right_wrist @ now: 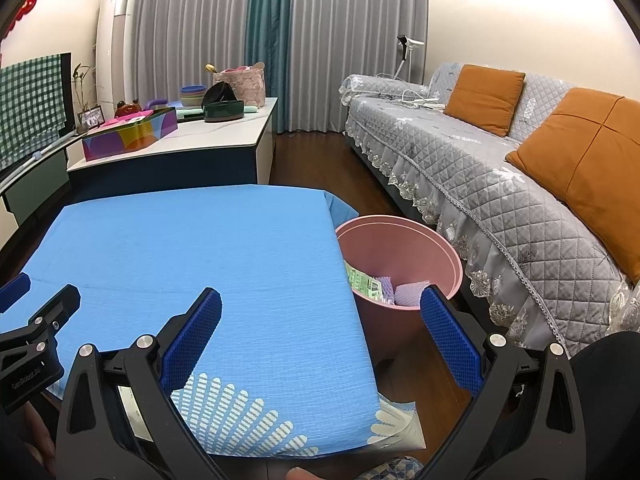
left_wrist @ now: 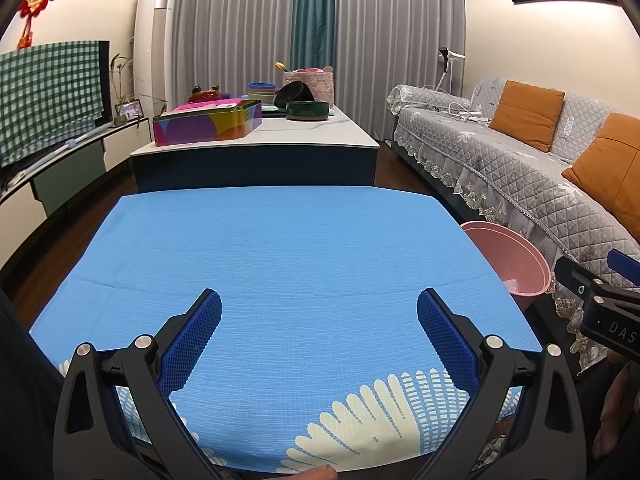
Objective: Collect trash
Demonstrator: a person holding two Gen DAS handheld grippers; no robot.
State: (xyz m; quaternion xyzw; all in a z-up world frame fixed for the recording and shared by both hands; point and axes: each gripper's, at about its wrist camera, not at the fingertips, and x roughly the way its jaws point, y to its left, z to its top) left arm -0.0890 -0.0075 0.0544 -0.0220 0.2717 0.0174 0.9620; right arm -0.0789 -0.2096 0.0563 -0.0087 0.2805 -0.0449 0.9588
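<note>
A pink bin (right_wrist: 400, 240) stands on the floor at the right edge of the blue cloth-covered table (right_wrist: 200, 248). Inside it lie a green printed wrapper (right_wrist: 362, 282) and pale purple foam pieces (right_wrist: 404, 292). In the left wrist view the pink bin (left_wrist: 508, 256) shows at the table's right side. My left gripper (left_wrist: 319, 322) hovers open over the blue cloth (left_wrist: 280, 260), nothing between its fingers. My right gripper (right_wrist: 320, 322) is open too, straddling the table's right edge near the bin. No trash shows on the cloth.
A grey quilted sofa (right_wrist: 500, 168) with orange cushions (right_wrist: 576, 168) runs along the right. Behind the table stands a white-topped cabinet (left_wrist: 256, 140) carrying a colourful box (left_wrist: 208, 122), bowls and a basket. A TV unit with a checked cloth (left_wrist: 48, 92) is at left.
</note>
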